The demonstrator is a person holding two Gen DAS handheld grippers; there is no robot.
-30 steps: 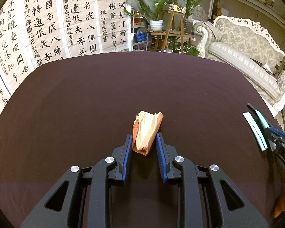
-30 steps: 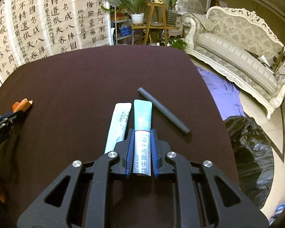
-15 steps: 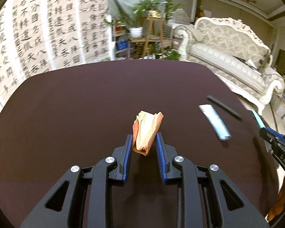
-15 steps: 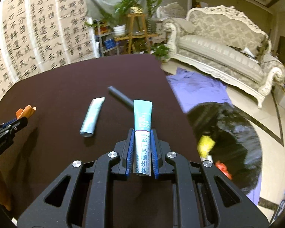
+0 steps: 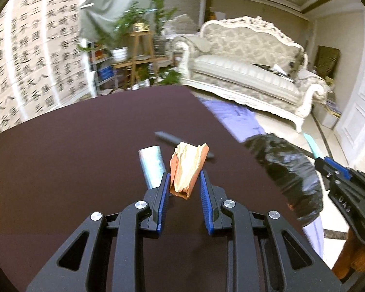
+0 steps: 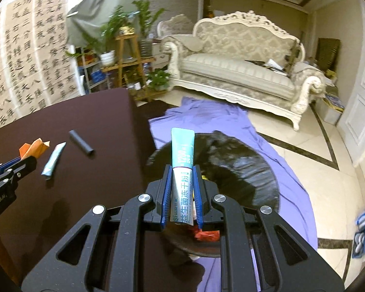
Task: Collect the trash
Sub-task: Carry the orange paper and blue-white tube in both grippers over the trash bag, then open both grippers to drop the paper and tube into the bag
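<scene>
1. Because the trash bag [image 6: 231, 170] lies open on the floor beside the table [image 6: 85, 182], the right gripper [image 6: 182, 189] is held out over its mouth – its fingers are closed on a teal and white packet [image 6: 182, 170], which points forward and looks ready to be dropped

2. While it waits its turn, the left gripper [image 5: 185, 189] sits above the table, level and aimed toward the bag, pinching a crumpled orange paper [image 5: 188, 168]

3. A silver packet [image 5: 152, 168] and a dark tube [image 5: 168, 137] lie on the table, not yet collected
</scene>
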